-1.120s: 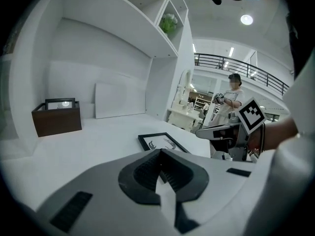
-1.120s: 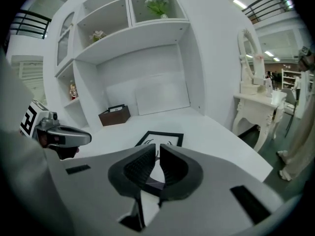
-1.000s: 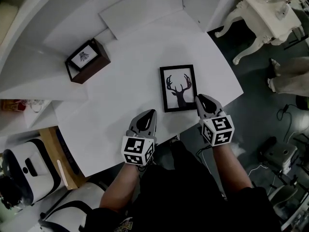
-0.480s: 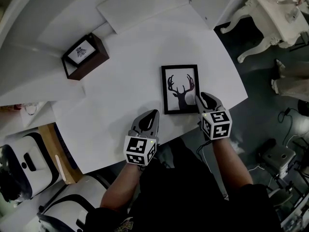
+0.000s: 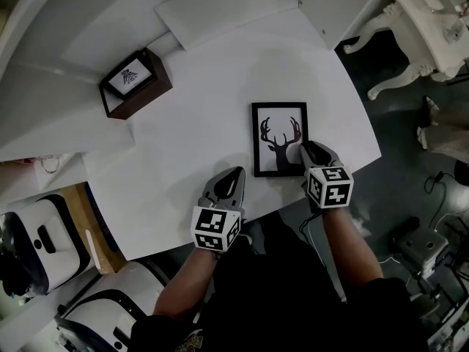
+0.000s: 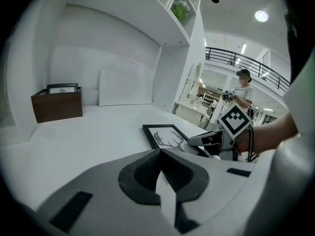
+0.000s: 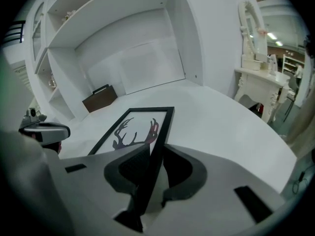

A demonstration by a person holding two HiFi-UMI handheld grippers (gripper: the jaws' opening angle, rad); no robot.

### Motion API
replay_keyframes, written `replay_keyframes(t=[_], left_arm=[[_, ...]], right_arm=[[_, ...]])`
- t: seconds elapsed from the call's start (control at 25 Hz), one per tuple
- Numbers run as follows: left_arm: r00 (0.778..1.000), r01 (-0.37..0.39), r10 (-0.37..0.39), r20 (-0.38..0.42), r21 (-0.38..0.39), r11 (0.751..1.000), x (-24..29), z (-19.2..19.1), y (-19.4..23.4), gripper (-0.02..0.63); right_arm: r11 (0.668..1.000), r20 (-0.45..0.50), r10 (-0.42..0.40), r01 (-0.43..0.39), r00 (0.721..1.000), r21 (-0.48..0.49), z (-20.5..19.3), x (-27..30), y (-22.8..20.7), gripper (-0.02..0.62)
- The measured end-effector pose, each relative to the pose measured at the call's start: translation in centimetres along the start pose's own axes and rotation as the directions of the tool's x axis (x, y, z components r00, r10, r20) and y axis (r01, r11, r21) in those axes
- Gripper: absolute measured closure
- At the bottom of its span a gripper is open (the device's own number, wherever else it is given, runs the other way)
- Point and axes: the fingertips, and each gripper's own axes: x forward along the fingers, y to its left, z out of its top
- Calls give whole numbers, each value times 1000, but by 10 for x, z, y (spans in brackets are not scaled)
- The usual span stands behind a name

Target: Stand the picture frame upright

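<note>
The black picture frame [image 5: 279, 138] with a deer silhouette lies flat on the white table [image 5: 198, 130], near its front edge. My right gripper [image 5: 306, 152] is at the frame's near right corner. Its jaws are opening, and in the right gripper view the frame's right edge [image 7: 156, 141] runs between them with a gap on each side of my right gripper [image 7: 150, 167]. My left gripper [image 5: 230, 177] rests left of the frame, shut and empty. In the left gripper view the frame [image 6: 165, 135] lies ahead of my left gripper [image 6: 160, 170].
A dark brown box [image 5: 137, 85] holding a small picture stands at the table's back left. A white board [image 5: 220, 7] leans against the back wall. A white dressing table [image 5: 429, 20] stands to the right, off the table, and a white chair [image 5: 33, 251] to the left.
My right gripper has moved forward from beside the frame's near right corner onto its right edge, and its jaws have gone from shut to apart. The left gripper has stayed shut.
</note>
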Motion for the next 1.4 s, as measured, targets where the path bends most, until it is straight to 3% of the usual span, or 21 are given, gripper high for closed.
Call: replay_keyframes(t=[0.44,0.68,0.72,0.76,0.8,0.84,1.08,1.32,1.36,1.4], left_arm=[[1000,10,-10,-24,-12,1000,3,-3,1,600],[994,72,-77,-77,-66,995,16,-14,-9,598],[993,81,-88,-82,-85,993,19,-15,-10,585],[991,89,-99,-87,-111,990,22,-17,-11,526],[989,97,-111,-93,-142,985,25,-18,-12,460],[988,105,-123,-98,-174,979,28,-20,-13,436],[980,131,-168,-103,-294,947,42,-23,-19,433],[977,135,-195,-87,-454,881,54,-27,-19,433],[977,134,-196,-84,-473,871,56,-27,-18,433],[977,132,-197,-81,-491,861,57,-25,-18,433]], right_arm=[[991,11,26,-27,1000,130,9,2,-7,538],[979,28,67,-71,997,190,12,1,-4,538],[978,31,73,-77,997,193,12,1,-4,538],[977,32,77,-82,996,196,12,1,-4,538],[976,31,82,-87,996,200,13,1,-3,538],[974,31,87,-92,996,205,13,1,-3,538],[951,36,132,-137,991,276,14,0,-4,538],[923,53,159,-168,986,346,15,-1,-10,545],[922,51,162,-170,985,349,14,-1,-12,588],[929,43,170,-175,984,327,14,-2,-11,592]])
